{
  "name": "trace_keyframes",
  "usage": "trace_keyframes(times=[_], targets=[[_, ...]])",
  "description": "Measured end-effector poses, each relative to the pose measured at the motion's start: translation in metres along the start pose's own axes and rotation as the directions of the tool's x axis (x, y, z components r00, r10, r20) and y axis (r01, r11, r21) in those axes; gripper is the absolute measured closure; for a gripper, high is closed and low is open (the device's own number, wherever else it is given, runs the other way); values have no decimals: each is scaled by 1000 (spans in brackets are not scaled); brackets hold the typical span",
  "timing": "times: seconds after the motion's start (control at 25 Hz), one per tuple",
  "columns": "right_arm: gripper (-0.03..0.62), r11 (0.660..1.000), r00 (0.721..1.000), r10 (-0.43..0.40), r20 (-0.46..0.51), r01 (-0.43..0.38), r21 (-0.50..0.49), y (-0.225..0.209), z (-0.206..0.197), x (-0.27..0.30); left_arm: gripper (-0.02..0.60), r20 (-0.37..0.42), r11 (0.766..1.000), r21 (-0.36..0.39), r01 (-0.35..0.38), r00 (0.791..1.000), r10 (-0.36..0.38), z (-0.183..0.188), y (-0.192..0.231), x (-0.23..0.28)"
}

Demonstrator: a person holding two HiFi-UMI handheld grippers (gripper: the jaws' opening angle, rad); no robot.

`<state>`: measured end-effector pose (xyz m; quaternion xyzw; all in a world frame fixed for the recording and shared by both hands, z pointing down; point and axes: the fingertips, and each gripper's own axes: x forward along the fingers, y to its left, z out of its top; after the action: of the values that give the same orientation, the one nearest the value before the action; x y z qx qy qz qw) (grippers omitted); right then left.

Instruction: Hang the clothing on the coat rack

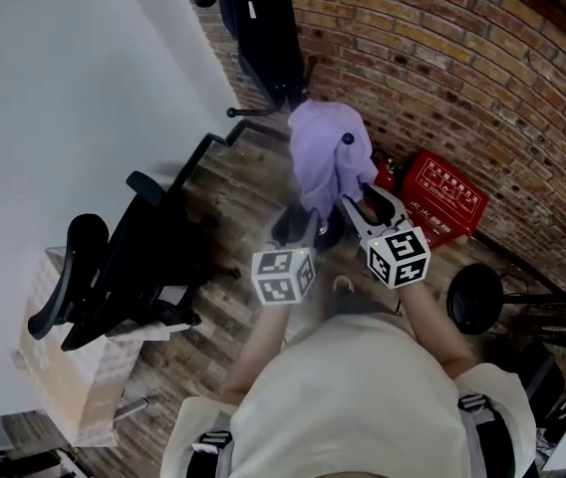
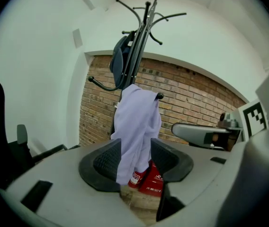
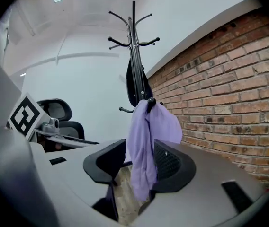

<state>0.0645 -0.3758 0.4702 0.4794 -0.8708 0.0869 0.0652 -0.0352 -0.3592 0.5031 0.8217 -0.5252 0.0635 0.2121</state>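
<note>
Lilac garment draped over a low hook of the coat rack, left gripper and right gripper close before it, fingers spread, pinching nothing, brick wall behind, office chair leftward, plank floor underfoot

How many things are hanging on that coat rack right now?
2: a purple garment on a lower hook, and a dark item higher on the coat rack. More could hide behind them.

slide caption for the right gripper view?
Lavender garment hangs on a coat rack hook, framed between the open jaws of the right gripper.
</note>
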Motion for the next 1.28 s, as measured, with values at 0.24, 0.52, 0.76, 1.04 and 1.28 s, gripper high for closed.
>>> trace_keyframes(times=[0.24,0.52,0.76,1.04,1.28], targets=[[436,1000,1000,6,25,-6,1,36,1,-37,436,1,1000,4,-18,1000,18,-8,0,-44],[507,1000,999,22,34,-22,-21,79,-3,-80,522,15,999,-11,-43,999,43,-25,-2,-98],[560,999,998,16,57,-14,-35,105,-4,-115,542,39,999,-23,-41,998,41,-37,-10,-141],[582,998,997,37,71,-33,-50,130,-6,-146,548,72,999,-33,-22,997,24,-43,-20,-180],[588,997,995,53,86,-48,-59,144,-7,-162,551,91,999,-38,-11,996,15,-46,-28,-200]])
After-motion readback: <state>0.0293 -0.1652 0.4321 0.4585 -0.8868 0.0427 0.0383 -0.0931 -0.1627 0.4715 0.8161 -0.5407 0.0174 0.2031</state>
